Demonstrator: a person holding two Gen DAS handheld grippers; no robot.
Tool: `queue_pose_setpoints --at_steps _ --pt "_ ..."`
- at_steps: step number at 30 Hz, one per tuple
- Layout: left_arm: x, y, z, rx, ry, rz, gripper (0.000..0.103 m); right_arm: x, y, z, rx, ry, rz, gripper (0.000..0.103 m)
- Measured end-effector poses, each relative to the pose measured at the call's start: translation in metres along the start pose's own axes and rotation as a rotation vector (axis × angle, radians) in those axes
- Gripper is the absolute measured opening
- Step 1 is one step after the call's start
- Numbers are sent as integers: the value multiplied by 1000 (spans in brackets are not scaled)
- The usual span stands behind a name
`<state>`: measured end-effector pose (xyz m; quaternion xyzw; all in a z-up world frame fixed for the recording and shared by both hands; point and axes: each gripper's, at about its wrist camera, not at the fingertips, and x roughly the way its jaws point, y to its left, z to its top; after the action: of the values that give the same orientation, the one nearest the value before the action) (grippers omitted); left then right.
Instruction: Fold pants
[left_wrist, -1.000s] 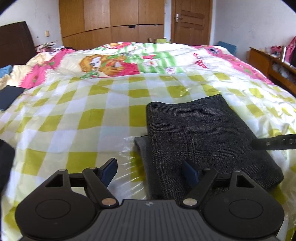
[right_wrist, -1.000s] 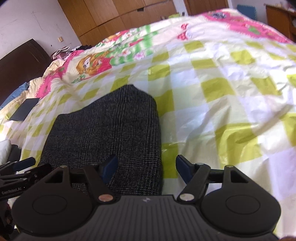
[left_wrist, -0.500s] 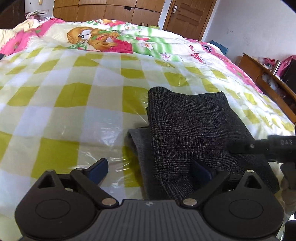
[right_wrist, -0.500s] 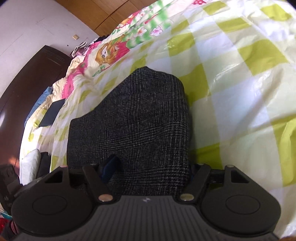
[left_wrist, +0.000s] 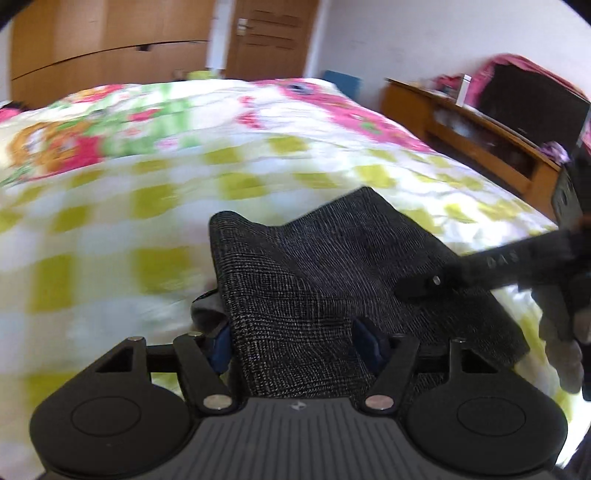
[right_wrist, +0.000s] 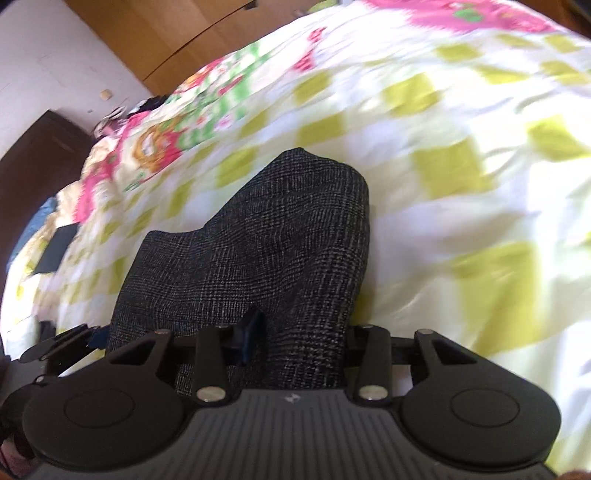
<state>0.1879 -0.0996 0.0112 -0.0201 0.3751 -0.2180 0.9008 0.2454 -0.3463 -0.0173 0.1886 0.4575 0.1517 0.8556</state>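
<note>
The folded dark grey checked pants (left_wrist: 317, 273) lie on a bed with a yellow-green checked cover (left_wrist: 110, 229). My left gripper (left_wrist: 295, 343) is closed on the near left corner of the pants, and the cloth bulges up between its blue pads. My right gripper (right_wrist: 303, 336) is closed on the near right corner of the pants (right_wrist: 258, 251); only its left blue pad (right_wrist: 251, 332) shows. The near edge of the pants is raised off the cover. The right gripper also shows in the left wrist view (left_wrist: 509, 266), at the right.
A wooden wardrobe (left_wrist: 110, 40) and a door (left_wrist: 269, 37) stand beyond the bed. A wooden shelf unit (left_wrist: 480, 144) runs along the right side. A dark flat object (right_wrist: 55, 251) lies on the bed's left part, near a dark headboard (right_wrist: 33, 166).
Both grippers have closed on the near corners of the pants and lifted that edge. The views have tilted up and blurred with the motion.
</note>
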Motion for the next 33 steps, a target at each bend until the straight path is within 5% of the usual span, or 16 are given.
queue_pose_setpoints --at_steps 6,11,16,20,24,28,33 --pt "53 -53 22 105 33 -29 78 -26 -52 27 43 -28 -148 52" --pt "21 -46 20 109 -3 -12 77 -73 -49 20 -28 -212 -242 54" --pt "11 -42 51 74 -150 67 78 -46 -20 24 -110 -242 -183 55" --pt "55 -43 56 77 -54 118 78 -5 -12 30 -98 -187 -88 56" --pt "62 -38 34 16 -4 128 78 7 -8 11 -233 -146 -135 56" --pt "43 -44 33 42 -13 107 76 -36 -11 5 -137 -179 -143 55" --pt "10 -37 17 -32 -12 26 76 -109 -29 -52 39 -263 -91 63"
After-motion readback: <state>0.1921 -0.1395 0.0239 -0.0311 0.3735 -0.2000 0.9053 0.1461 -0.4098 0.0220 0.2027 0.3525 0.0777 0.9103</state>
